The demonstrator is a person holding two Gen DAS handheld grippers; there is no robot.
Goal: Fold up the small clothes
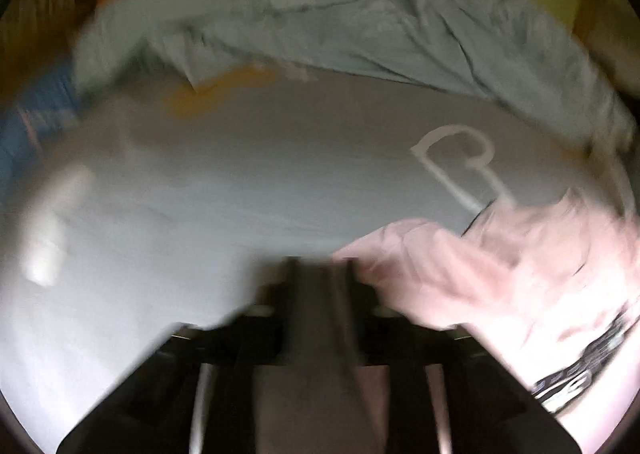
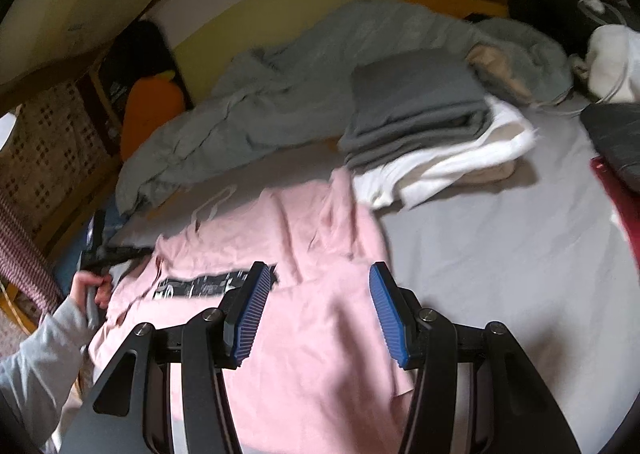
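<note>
One pink shirt [image 2: 304,294] lies mid-frame on the bed [image 2: 500,274]. Left tongs [image 1: 320,266] pinch its edge; right tongs [image 2: 316,314] spread above it. Upper right: one folded pile [image 2: 420,126].

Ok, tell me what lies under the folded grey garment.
The folded grey garment sits on a white garment, with something beige poking out lower. Anything deeper in the stack is covered.
</note>
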